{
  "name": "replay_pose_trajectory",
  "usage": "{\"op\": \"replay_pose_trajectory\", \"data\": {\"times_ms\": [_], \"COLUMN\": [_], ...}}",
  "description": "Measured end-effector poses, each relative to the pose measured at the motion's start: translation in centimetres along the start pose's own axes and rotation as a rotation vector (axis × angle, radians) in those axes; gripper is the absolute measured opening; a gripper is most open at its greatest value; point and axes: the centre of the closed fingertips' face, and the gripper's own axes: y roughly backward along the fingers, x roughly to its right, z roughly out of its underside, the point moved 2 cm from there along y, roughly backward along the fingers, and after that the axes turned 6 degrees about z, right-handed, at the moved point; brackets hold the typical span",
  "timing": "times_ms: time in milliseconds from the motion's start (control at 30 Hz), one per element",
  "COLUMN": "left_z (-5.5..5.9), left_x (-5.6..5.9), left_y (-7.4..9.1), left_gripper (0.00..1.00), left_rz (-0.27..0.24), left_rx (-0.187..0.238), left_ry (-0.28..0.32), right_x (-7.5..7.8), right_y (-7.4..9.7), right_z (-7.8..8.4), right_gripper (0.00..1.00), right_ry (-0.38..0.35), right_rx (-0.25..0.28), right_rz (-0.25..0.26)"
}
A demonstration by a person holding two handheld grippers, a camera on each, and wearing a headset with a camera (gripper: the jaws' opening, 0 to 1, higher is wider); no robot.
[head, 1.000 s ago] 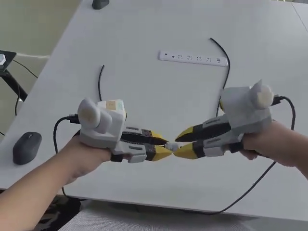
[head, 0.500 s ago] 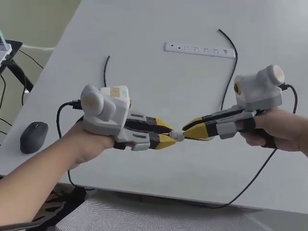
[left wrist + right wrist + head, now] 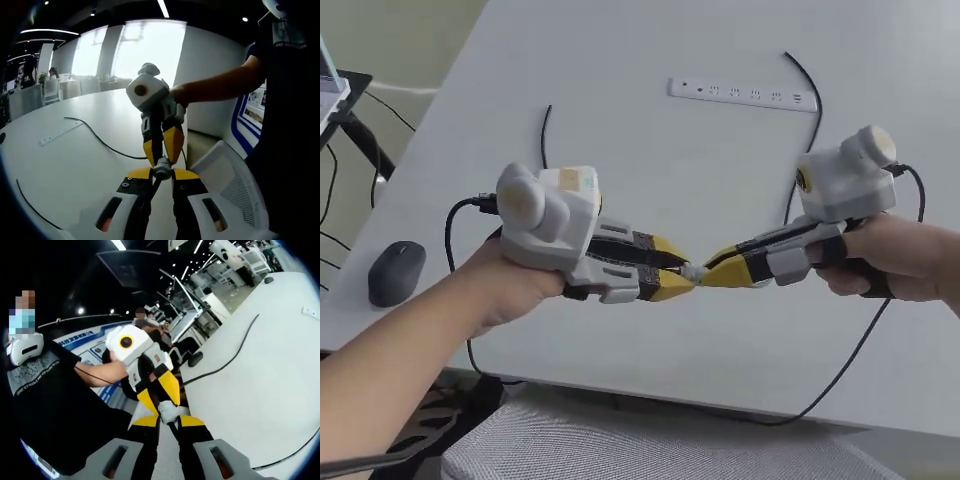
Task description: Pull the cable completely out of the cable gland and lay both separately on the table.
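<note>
Head view: the left gripper (image 3: 678,278) and right gripper (image 3: 712,274) meet tip to tip above the near edge of the white table (image 3: 650,180). The small pale cable gland (image 3: 694,272) is pinched between them, clear of the tabletop. A power strip (image 3: 742,95) lies at 12 o'clock and a mouse (image 3: 396,272) at 9 o'clock.

Left gripper view: the left gripper's (image 3: 162,175) jaws are drawn in on the cable gland (image 3: 161,169), which sits at their yellow tips. The thin black cable (image 3: 152,189) runs from it toward 6 o'clock between the jaws. The right gripper (image 3: 162,156) comes in from 12 o'clock, its jaws closed at the gland's far end; I cannot tell whether they press gland or cable.

Right gripper view: the cable gland (image 3: 168,411) sits at the right gripper's (image 3: 169,421) tips, with a short run of cable (image 3: 175,431) toward 6 o'clock. The left gripper (image 3: 161,401) reaches in from 11 o'clock.
</note>
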Motion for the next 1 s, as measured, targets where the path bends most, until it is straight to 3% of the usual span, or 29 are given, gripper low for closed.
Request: {"op": "replay_pose_trajectory", "data": {"times_ms": [267, 533, 1000], "left_z": [0.12, 0.08, -0.04], "left_x": [0.02, -0.26, -0.14], "left_y": [-0.14, 0.02, 0.13], "left_gripper": [0.15, 0.14, 0.14], "left_rz": [0.002, -0.004, 0.004], "left_rx": [0.003, 0.014, 0.036], "left_ry": [0.008, 0.011, 0.062], "right_x": [0.06, -0.3, -0.76], "right_y": [0.14, 0.14, 0.18], "right_z": [0.14, -0.14, -0.21], "right_gripper": [0.08, 0.07, 0.06], "right_ry": [-0.003, 0.13, 0.383], "right_rx": [0.01, 0.027, -0.008], "right_rz": [0.002, 0.079, 0.238]}}
